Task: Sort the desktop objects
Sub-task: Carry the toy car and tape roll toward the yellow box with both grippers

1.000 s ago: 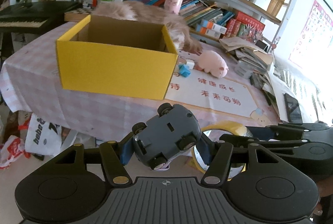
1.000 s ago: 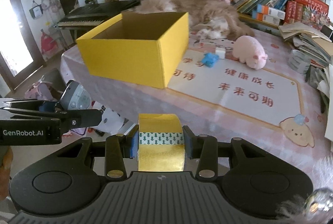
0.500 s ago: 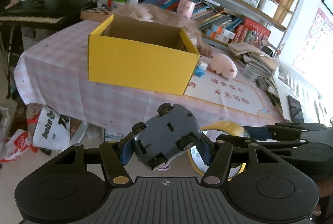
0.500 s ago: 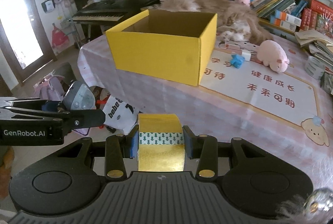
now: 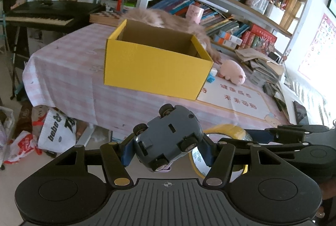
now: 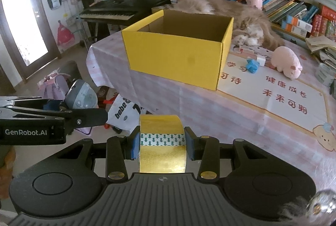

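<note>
Still clamped as a second ago — left gripper (image 5: 166, 151) on the toy car (image 5: 168, 139), right gripper (image 6: 162, 142) on the tape roll (image 6: 162, 142). Farther back now from the yellow box (image 6: 178, 58) on the table (image 6: 241, 121) — smaller in both views.

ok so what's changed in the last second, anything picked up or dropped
Nothing picked up or dropped. Both grippers have backed away from the open yellow cardboard box, which looks smaller and farther off. The left gripper still clamps the grey toy car; the right gripper still clamps the gold tape roll.
</note>
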{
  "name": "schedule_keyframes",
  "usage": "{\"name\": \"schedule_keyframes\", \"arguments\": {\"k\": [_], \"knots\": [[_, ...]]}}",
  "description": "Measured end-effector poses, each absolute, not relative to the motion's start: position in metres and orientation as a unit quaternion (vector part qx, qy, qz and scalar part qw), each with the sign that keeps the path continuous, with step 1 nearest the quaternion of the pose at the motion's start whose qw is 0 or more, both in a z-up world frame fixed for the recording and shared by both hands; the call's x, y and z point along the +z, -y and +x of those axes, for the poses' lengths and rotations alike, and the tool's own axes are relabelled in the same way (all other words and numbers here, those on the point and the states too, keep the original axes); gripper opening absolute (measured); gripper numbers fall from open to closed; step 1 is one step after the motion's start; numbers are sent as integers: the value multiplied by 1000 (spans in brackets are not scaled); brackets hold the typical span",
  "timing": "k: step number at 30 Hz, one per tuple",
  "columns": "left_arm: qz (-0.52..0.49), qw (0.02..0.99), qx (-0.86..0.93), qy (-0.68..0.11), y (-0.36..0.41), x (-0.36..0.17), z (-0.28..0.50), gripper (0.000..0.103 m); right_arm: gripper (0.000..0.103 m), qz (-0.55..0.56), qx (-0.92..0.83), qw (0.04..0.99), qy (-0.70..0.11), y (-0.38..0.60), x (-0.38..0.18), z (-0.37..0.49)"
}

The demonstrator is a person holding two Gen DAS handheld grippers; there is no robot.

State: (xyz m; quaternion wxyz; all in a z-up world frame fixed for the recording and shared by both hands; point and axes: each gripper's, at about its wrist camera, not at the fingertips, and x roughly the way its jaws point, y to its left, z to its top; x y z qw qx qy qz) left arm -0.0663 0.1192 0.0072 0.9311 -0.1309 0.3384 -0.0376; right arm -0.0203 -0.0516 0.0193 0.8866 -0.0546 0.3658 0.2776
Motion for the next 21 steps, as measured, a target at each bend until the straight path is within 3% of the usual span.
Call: {"name": "schedule_keyframes", "arguments": {"k": [21], "knots": [[-142,932,6,-334,-142,11,-32,61,39,-67,333,872,-353,22,25,31]]}}
